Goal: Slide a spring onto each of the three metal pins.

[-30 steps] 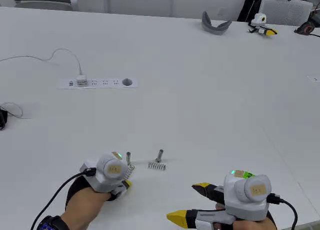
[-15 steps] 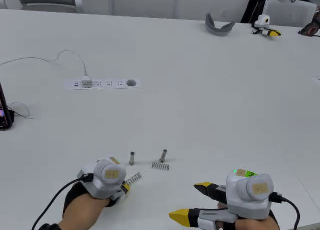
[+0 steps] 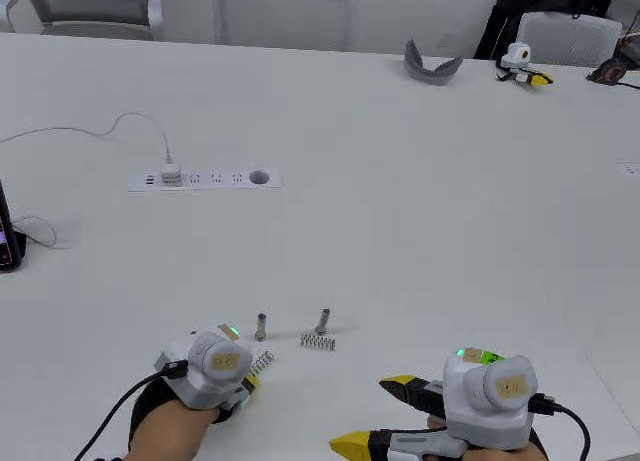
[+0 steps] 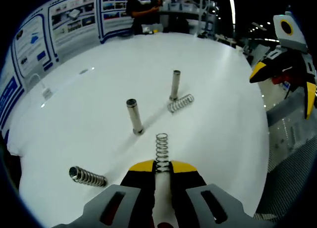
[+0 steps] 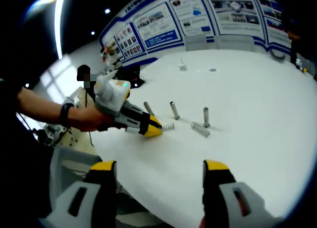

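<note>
Gripping a small spring (image 4: 161, 145) by its lower end, the left hand-held gripper (image 4: 156, 166) has its yellow-tipped jaws clenched together on the coil. The coil sticks out forward past the tips, clear of the white tabletop (image 3: 420, 201).

In the left gripper view two metal pins stand ahead of it, both upright and bare. The near pin (image 4: 133, 116) is just ahead and a little to the left of the held spring's free end, not touching it. The far pin (image 4: 175, 84) stands further on. A loose spring (image 4: 180, 103) lies on its side at the foot of the far pin, touching it or very nearly.

At the lower left of that view another coiled piece (image 4: 87, 176) lies flat on the tabletop with a shiny metal end. Whether a pin sits inside it I cannot tell.

The right hand-held gripper (image 5: 159, 169) is released, its two jaws spread wide with nothing between them. It hovers low near the tabletop's front edge, to the right of the left hand-held gripper and well apart from the pins.

In the head view a hand (image 3: 170, 426) holds the left hand-held gripper from behind. Farther back on the tabletop lies a white power strip (image 3: 205, 179) with a plug and cable in it.
</note>
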